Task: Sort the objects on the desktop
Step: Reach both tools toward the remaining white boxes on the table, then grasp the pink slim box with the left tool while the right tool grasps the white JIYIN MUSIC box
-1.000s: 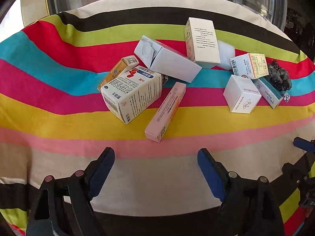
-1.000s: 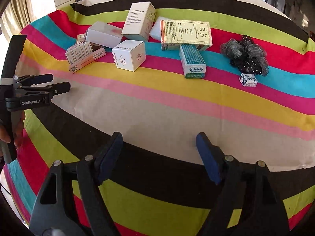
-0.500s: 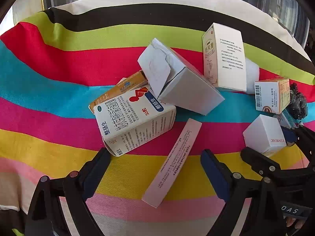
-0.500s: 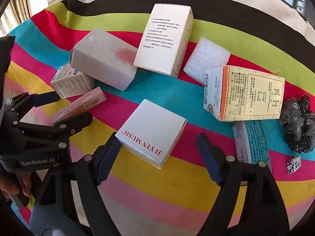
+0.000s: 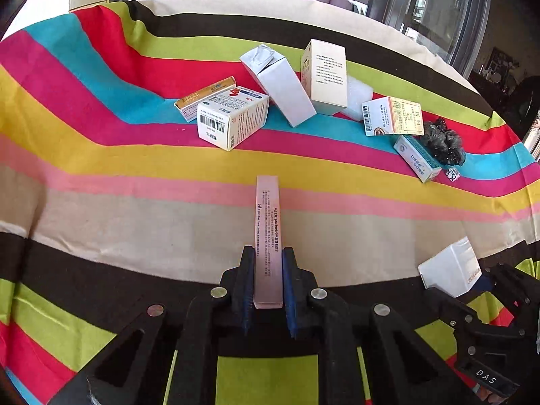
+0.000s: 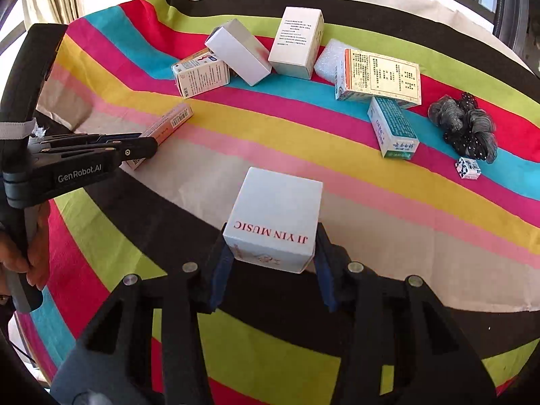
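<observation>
My left gripper [image 5: 266, 253] is shut on a long thin pink box [image 5: 267, 222] and holds it above the near part of the striped cloth; this shows in the right wrist view too, gripper [image 6: 148, 143] and pink box [image 6: 168, 123]. My right gripper [image 6: 270, 236] is shut on a white cube box marked JI YIN MUSIC [image 6: 276, 212], held above the cloth. In the left wrist view the white box [image 5: 450, 270] and right gripper [image 5: 482, 280] sit at the right edge.
A striped cloth [image 6: 303, 141] covers the table. At the back lie several boxes: a barcoded carton [image 5: 233, 118], a tilted white box [image 5: 280, 91], an upright cream box [image 5: 325, 74], a teal box [image 6: 393, 128], foam [image 6: 330, 59], and dark scrunchies [image 6: 467, 125].
Both grippers closed on their boxes and pulled back toward the near edge, lifting the pink box and the white cube box away from the pile.
</observation>
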A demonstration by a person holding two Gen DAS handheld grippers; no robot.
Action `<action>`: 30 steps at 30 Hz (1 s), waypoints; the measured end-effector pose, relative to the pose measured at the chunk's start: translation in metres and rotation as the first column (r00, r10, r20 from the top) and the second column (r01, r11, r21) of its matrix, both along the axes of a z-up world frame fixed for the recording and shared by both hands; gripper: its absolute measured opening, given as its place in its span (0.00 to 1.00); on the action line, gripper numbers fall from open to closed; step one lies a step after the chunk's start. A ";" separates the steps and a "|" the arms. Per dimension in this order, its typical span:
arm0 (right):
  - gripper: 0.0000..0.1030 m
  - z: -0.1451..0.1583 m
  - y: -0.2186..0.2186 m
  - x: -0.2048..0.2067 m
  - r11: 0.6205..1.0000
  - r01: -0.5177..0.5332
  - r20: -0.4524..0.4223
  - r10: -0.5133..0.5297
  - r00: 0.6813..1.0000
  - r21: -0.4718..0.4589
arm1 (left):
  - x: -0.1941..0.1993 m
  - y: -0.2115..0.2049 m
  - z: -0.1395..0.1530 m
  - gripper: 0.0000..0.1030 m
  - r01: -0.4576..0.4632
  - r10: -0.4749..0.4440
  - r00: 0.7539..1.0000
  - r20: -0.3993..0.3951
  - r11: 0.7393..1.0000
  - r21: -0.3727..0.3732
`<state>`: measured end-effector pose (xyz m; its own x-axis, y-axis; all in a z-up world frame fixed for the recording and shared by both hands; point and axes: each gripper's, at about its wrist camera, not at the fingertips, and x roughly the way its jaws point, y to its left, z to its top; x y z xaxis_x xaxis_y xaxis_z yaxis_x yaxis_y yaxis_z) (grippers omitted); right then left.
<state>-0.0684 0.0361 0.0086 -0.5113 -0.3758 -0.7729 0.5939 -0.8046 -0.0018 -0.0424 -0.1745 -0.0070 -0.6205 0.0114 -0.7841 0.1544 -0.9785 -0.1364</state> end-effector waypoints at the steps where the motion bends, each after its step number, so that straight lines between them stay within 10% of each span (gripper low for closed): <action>1: 0.47 0.000 0.005 0.012 1.000 0.002 -0.004 -0.002 1.000 0.002 | 0.011 0.010 0.001 0.15 -0.001 0.001 1.000 -0.007 1.000 -0.014; 30: 0.47 -0.007 0.018 0.155 0.999 -0.047 -0.040 0.046 0.998 -0.028 | 0.204 -0.010 -0.005 0.15 -0.090 0.088 0.993 -0.083 0.996 -0.015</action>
<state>0.0864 0.0541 0.0014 -0.5229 -0.4219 -0.7407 0.6303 -0.7763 -0.0028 0.1611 -0.1850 -0.0117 -0.6806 -0.0608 -0.7302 0.2300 -0.9639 -0.1341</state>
